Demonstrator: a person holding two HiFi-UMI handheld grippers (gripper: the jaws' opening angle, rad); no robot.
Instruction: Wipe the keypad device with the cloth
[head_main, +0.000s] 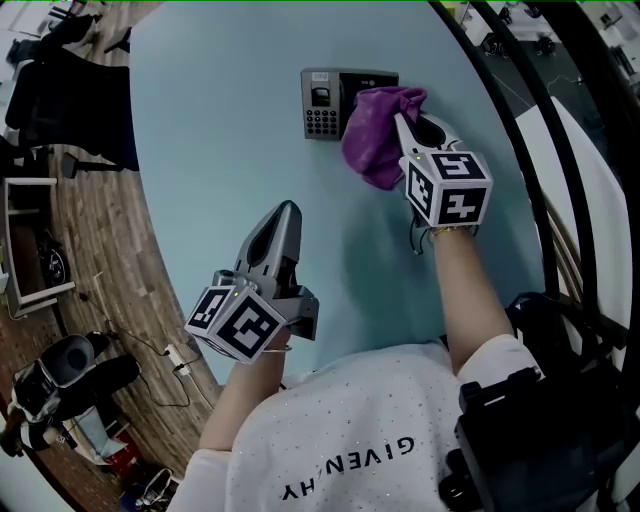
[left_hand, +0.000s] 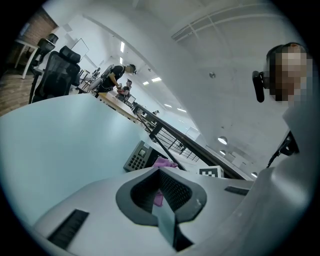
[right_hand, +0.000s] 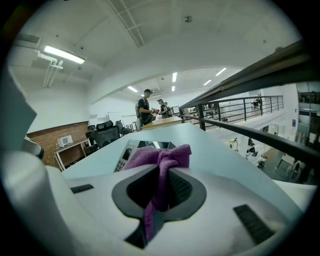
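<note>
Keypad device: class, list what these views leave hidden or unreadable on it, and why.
Head view: the cloth in the right gripper covers the right side of the keypad device.
Right gripper view: cloth and jaws hide much of it.
All views: key labels too small.

Surface here is a pale blue-green table with a smooth top and a rounded edge - it fills most of the head view. Lying flat on it at the far side is a small grey keypad device with a block of number keys - a purple fabric cloth covers its right end.
</note>
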